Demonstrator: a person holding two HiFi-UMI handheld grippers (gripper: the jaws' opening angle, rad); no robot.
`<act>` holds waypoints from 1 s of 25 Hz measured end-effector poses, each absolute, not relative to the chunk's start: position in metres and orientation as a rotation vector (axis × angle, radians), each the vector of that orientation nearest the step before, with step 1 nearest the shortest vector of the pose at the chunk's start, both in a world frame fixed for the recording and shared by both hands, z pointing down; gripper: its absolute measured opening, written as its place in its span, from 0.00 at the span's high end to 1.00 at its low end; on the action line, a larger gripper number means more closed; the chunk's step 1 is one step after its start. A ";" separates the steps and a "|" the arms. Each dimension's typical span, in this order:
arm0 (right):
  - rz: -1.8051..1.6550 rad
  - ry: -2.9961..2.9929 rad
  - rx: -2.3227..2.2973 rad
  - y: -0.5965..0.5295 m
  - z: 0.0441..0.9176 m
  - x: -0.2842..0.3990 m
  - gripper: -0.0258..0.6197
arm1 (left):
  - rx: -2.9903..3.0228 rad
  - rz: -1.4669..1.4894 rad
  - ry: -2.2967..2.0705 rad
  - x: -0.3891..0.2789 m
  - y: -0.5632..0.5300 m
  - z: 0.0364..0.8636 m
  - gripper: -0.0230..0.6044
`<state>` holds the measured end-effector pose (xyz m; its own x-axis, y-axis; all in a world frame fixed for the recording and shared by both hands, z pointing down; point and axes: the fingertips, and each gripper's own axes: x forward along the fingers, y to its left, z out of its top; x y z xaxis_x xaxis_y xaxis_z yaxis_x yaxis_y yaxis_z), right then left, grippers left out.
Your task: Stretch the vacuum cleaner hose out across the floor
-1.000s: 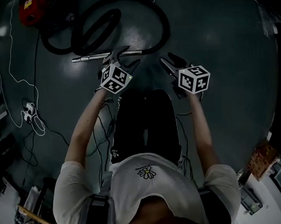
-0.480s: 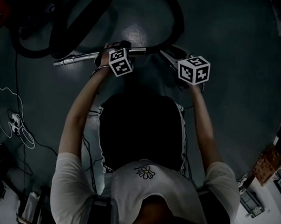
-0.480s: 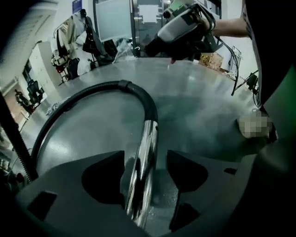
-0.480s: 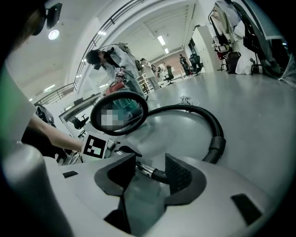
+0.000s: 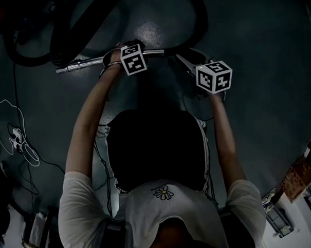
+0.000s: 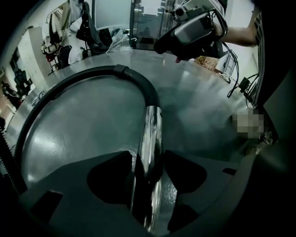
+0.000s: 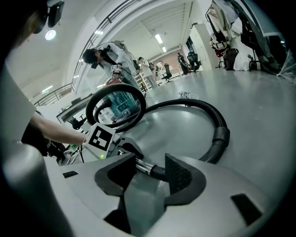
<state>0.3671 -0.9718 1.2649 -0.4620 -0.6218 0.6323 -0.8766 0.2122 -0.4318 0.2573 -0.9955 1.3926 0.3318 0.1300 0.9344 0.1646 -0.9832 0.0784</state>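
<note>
1. Left tongs (image 6: 149,162): the jaws are closing around the metal tube (image 6: 150,134). The tube runs lengthwise between the two pads, and a dark gap shows on its left side.
2. Right tongs (image 7: 150,169): the jaws stand apart. The black end piece (image 7: 156,171) of the tube shows in the gap between the pads, and no firm press on it is visible.
3. Metal tube: in the head view it lies nearly level on the floor (image 5: 256,65), straight ahead of the person. Its free end points to the person's left.
4. Hose (image 5: 198,21): it is black and ribbed. From the tube's right end it curves up and around in a wide arc, and further loops lie at the upper left. The hose lies coiled on the floor, not stretched out.
5. Hose cuff (image 7: 221,136): it joins the ribbed part to the smooth bend that leads to the tube.
6. Marker cubes: one sits on the left tongs (image 5: 133,58), just above the tube, and one sits on the right tongs (image 5: 214,76).
7. White cable (image 5: 0,97): it trails over the floor at the far left, well apart from the tube.
</note>
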 end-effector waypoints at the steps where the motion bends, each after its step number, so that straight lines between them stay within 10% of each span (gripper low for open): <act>1: 1.108 -2.172 1.403 -0.972 1.265 0.366 0.64 | -2.529 -1.787 -0.283 0.257 -0.996 1.392 0.57; 11: 1.228 -2.138 1.479 -0.958 1.277 0.372 0.64 | -2.448 -1.972 -0.437 0.249 -0.991 1.396 0.68; 25: 1.873 -2.000 1.883 -0.931 1.280 0.423 0.64 | -3.186 -1.487 -0.491 0.303 -0.932 1.330 0.68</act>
